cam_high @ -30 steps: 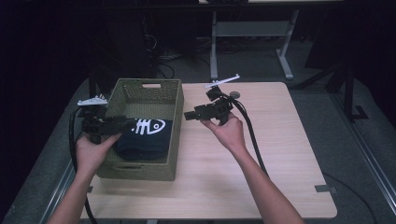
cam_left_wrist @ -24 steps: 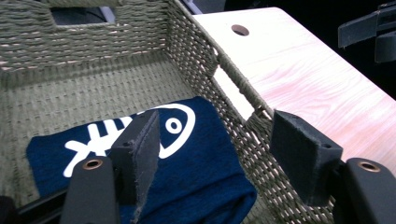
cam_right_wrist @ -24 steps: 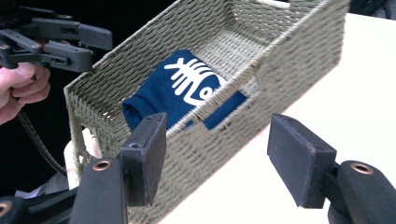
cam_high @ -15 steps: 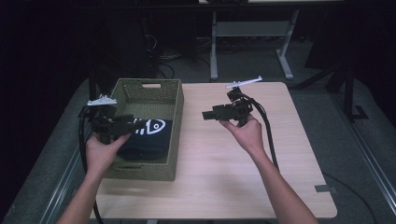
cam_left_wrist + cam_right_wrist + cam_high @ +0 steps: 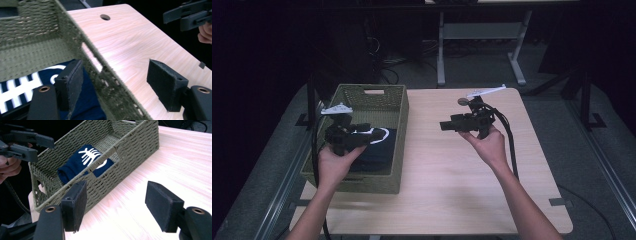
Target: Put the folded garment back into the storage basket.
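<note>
The left tongs (image 5: 362, 140) hung over the woven basket (image 5: 399, 145) at the left side of the desk (image 5: 452, 175), gripped in the person's left hand (image 5: 332, 165). Their jaws stood spread with nothing between the pads; they had just been opening. In the left gripper view the basket's near wall (image 5: 100, 72) ran up between the two jaws without touching either pad, so one jaw hung over the inside of the basket and the other over the bare wood.

A folded dark blue cloth with a white printed pattern (image 5: 85, 161) lay flat on the basket's floor, toward the end nearer the person. In the high view it showed just beside the left tongs, partly hidden by them; whether the jaw tip brushed the fabric was hard to judge from that angle, though the left gripper view suggested it hovered above.

The right tongs (image 5: 447, 125) were held in the right hand (image 5: 487, 145) above the middle of the desk, well apart from the basket and pointing toward it. Their jaws too were spread and empty, and had just been opening. A black cable (image 5: 512, 145) trailed from them along the forearm.
</note>
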`<state>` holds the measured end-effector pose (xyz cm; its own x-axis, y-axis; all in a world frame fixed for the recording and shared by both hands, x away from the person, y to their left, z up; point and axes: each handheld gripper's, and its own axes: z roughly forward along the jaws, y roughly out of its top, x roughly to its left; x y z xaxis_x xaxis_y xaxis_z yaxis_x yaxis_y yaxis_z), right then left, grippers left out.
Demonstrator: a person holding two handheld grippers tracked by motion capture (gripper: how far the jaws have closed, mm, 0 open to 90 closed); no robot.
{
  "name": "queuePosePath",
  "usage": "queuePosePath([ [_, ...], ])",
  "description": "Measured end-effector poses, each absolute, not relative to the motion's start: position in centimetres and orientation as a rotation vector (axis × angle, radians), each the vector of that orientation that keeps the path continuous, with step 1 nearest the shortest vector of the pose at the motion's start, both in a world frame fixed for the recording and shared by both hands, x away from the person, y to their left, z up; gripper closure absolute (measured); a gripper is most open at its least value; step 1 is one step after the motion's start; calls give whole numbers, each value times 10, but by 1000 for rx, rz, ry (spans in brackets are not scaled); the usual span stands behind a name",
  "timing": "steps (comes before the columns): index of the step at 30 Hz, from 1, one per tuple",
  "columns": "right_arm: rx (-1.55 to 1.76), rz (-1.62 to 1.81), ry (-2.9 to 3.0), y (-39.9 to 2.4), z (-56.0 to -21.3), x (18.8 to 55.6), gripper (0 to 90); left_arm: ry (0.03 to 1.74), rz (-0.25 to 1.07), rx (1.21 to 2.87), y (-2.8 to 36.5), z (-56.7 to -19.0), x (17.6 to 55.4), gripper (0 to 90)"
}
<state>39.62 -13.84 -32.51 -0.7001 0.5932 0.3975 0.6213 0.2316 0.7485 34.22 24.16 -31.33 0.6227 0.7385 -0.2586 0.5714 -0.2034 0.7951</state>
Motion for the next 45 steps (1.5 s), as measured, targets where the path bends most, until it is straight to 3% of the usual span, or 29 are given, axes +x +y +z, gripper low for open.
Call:
queuePosePath([
  [45,-1386,-1516,-2429,-233,-335,369,306,863,117,1956,123,-317,349,229],
])
